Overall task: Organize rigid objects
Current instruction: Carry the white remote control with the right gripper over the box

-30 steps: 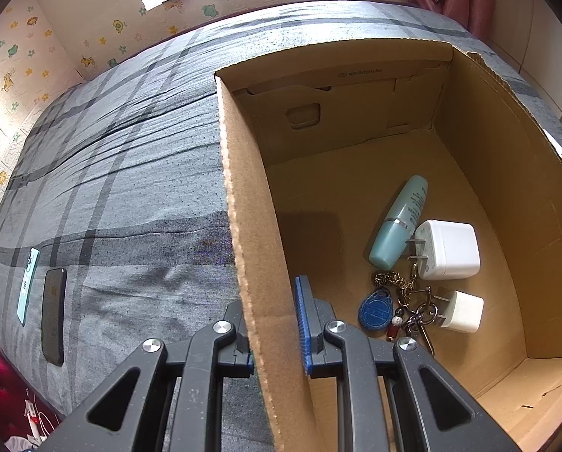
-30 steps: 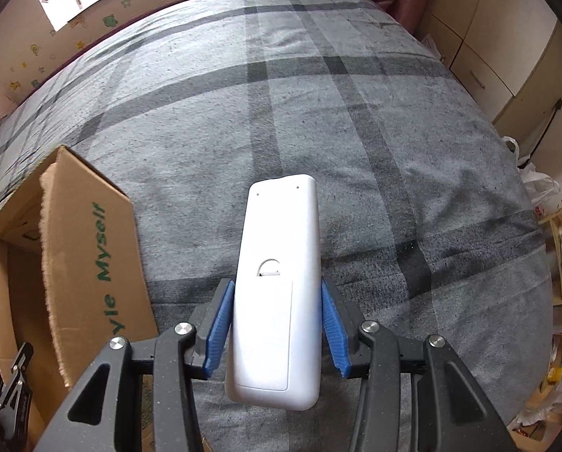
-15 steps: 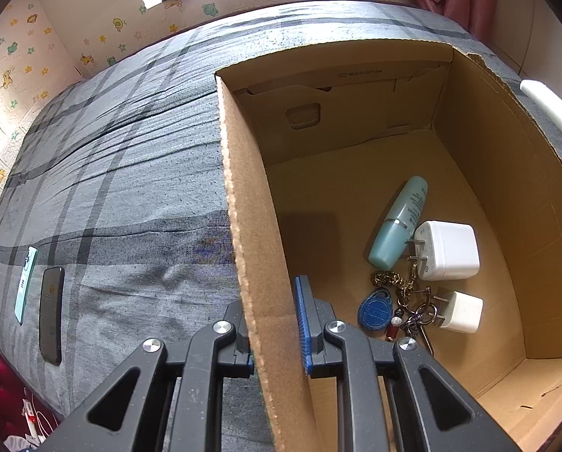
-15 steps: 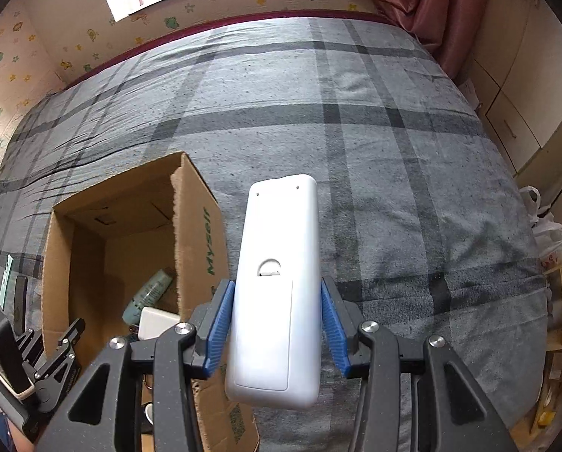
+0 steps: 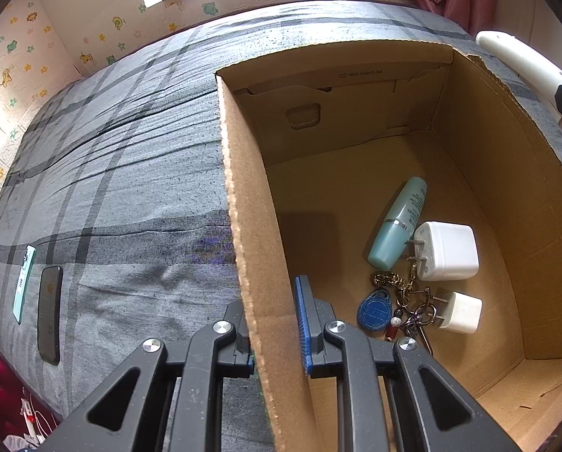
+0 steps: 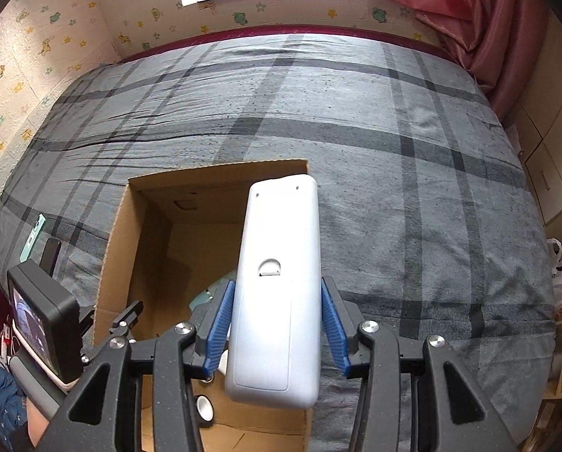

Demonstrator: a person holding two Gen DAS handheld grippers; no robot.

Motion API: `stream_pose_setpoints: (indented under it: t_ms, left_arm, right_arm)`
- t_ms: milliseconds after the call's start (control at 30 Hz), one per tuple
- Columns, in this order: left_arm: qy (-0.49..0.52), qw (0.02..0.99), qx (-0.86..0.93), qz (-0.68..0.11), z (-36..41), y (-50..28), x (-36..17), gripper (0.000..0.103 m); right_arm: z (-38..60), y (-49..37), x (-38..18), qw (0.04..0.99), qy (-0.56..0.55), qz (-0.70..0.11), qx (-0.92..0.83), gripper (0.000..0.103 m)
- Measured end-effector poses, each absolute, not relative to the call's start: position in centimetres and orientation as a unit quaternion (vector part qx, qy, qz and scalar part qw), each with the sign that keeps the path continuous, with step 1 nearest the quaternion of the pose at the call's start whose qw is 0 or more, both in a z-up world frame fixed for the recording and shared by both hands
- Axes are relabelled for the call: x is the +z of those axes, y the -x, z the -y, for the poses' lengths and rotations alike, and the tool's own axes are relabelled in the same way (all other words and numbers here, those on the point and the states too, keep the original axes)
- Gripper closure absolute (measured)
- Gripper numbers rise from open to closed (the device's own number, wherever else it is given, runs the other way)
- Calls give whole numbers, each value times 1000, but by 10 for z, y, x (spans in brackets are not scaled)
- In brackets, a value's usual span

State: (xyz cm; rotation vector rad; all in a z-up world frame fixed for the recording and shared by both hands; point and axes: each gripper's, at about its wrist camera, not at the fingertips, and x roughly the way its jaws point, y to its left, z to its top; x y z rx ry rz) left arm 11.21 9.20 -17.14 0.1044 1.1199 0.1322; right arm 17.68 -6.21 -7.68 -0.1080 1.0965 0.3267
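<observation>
- R gripper clamps a white remote back-side up, jaws narrow on its lower half; remote hangs above the cardboard box, over its right wall, not yet inside.
- L gripper straddles the box's left wall, near the front corner: one finger outside, one inside. Inner pad looks apart from the cardboard, so jaws seem part open; can't tell if they actually pinch the wall.
- Already in the box, toward the front-right corner of its floor: teal bottle, big white charger touching it, small white charger, blue key fob w/ keychain.
- Left out on the bed, near its left edge: dark phone and a mint-green phone or case, side by side.
- Progress, my guess: over halfway. Several items boxed, remote abt to go in, two items by the left edge to collect after.
- Back half of box floor is bare, so room for the remote.
</observation>
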Motion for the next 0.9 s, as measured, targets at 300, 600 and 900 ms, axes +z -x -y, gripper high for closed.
stream_pose_setpoints:
  t_ms: [300,600,900]
  left_arm:
    - [-45,845,62,-529,-93,-111,-171,85]
    - [-43,846,60,-528,-94,-110,-171,85]
    - [-43,846,60,-528,-94,-110,-171,85]
  right_arm:
    - [29,-169,-98,822,65,-532,193,55]
    - [7,-166,-131,800,77,-556,212,55]
    - [-2,-167,-162,787,88,-574,209,55]
